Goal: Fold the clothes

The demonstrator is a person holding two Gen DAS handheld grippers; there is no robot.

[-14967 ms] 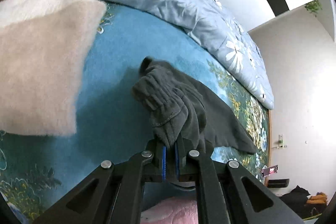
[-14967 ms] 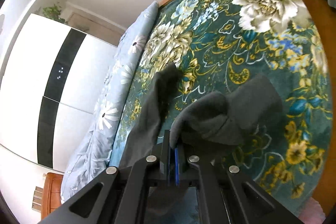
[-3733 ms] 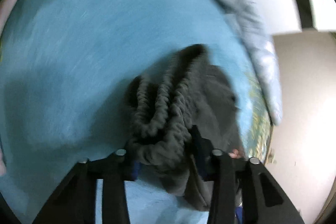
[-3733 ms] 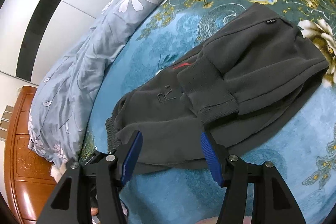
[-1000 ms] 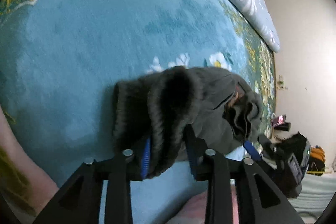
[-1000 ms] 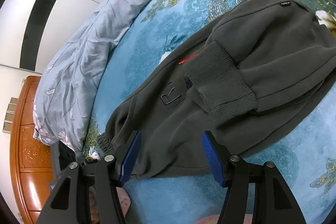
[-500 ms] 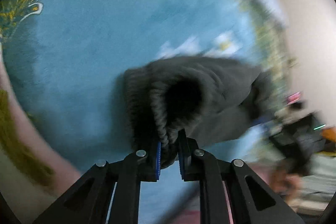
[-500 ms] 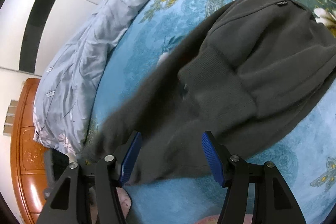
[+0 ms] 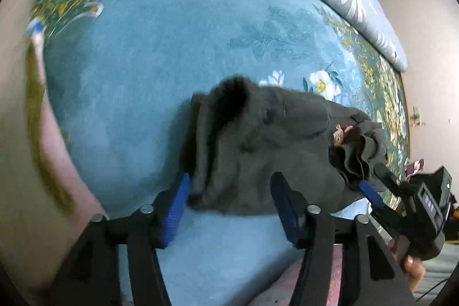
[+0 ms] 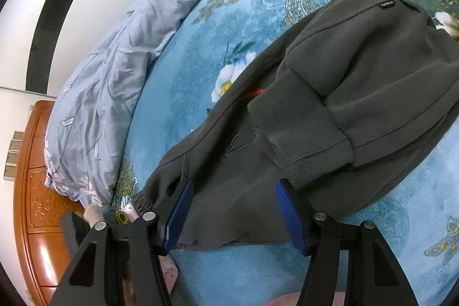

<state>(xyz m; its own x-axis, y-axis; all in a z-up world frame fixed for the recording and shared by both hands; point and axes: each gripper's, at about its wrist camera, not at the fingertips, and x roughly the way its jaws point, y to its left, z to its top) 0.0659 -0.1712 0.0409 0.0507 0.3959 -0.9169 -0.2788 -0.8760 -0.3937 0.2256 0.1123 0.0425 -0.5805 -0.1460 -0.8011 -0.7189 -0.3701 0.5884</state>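
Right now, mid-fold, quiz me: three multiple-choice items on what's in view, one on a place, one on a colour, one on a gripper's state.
1. Where does the ribbed cuff lie?
A. on the quilt
B. on top of the grey garment
C. on the wooden headboard

2. What colour are the gripper pads?
A. blue
B. red
C. white

3. How does the right gripper stand?
A. shut on the cuff
B. shut on the quilt
C. open over the garment

Answers:
1 B: the cuff rests across the garment, which lies on the blue blanket.
2 A: both pads show blue in both wrist views.
3 C: its pads stand apart, with cloth lying slack between them.
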